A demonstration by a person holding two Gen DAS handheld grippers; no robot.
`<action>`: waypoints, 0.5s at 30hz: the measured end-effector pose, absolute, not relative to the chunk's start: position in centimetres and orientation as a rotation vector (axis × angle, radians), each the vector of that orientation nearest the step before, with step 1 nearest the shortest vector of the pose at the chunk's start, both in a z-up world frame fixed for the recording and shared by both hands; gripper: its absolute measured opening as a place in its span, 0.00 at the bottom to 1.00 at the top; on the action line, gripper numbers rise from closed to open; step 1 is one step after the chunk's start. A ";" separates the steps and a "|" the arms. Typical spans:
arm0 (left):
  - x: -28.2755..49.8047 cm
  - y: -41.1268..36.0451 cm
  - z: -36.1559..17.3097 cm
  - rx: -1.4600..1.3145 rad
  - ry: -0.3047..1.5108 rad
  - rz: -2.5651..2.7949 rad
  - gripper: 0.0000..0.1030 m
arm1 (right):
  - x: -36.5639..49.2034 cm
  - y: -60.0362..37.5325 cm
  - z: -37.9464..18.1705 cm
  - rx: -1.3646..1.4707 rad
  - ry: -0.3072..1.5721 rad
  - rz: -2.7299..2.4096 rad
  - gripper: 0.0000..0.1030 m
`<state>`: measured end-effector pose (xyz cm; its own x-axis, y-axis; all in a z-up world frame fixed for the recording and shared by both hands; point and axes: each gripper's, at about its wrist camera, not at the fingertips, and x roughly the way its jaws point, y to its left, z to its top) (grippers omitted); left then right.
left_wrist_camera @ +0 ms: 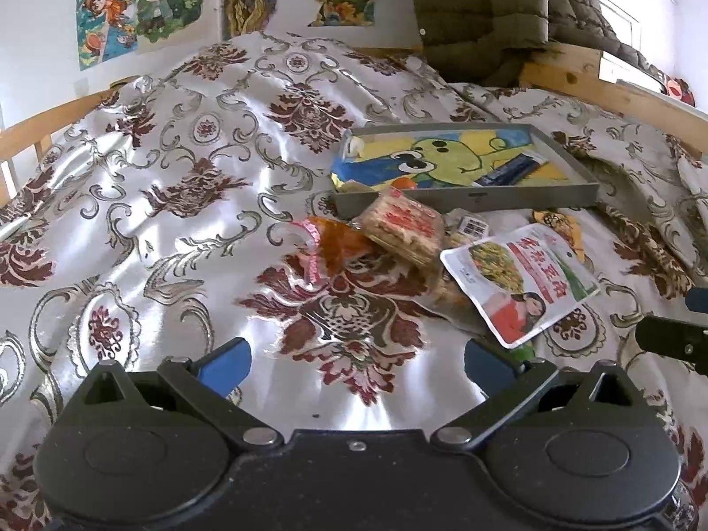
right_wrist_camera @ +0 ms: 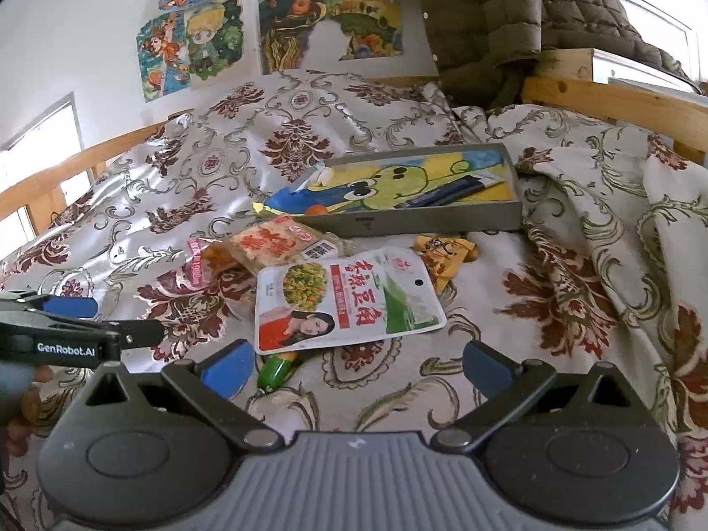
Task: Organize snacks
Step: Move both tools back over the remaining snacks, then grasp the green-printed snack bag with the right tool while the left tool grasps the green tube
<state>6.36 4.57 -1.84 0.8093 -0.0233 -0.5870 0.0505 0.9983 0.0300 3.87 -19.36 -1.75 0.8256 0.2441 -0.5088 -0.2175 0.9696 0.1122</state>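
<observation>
1. Both grippers hover low over the patterned bedspread (left_wrist_camera: 186,186), jaws spread wide, nothing held: left gripper (left_wrist_camera: 354,365), right gripper (right_wrist_camera: 356,365).
2. Green packet (right_wrist_camera: 276,369) lies just ahead of the right gripper, partly under the white pouch (right_wrist_camera: 349,298).
3. Snack pile sits mid-bed: white pouch overlapping a cracker pack (right_wrist_camera: 276,243); orange-pink packet (right_wrist_camera: 203,263) to its left, yellow packet (right_wrist_camera: 444,254) behind.
4. Grey tray (right_wrist_camera: 411,221) lies just beyond the pile, a dark blue stick packet (right_wrist_camera: 447,192) inside.
5. Quilted jacket (right_wrist_camera: 482,13) hangs at the bed's far end.
</observation>
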 end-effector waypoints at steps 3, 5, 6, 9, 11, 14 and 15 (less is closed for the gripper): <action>6.5 4.7 -1.8 0.048 0.623 -0.032 0.99 | 4.3 -19.4 -1.9 0.060 0.551 0.240 1.00; 6.7 4.8 -1.7 0.048 0.622 -0.026 0.99 | 4.5 -19.5 -2.0 0.069 0.553 0.236 1.00; 6.8 4.9 -1.6 0.048 0.621 -0.023 0.99 | 4.5 -19.6 -2.0 0.071 0.552 0.234 1.00; 7.4 5.0 -1.3 0.054 0.612 -0.019 0.99 | 4.9 -19.6 -2.1 0.076 0.549 0.227 1.00; 7.9 5.1 -1.0 0.063 0.602 -0.018 0.99 | 5.2 -19.5 -2.0 0.085 0.549 0.222 1.00; 8.6 5.1 -0.6 0.078 0.590 -0.019 0.99 | 5.5 -19.3 -1.8 0.095 0.543 0.226 1.00; 8.8 5.1 -0.5 0.080 0.586 -0.018 0.99 | 5.6 -19.1 -1.8 0.090 0.539 0.229 1.00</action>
<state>8.83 5.07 -0.45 0.8331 0.0058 -0.5530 0.0398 0.9967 0.0703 5.59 -19.14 -1.77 0.8334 0.2389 -0.4984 -0.1919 0.9707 0.1444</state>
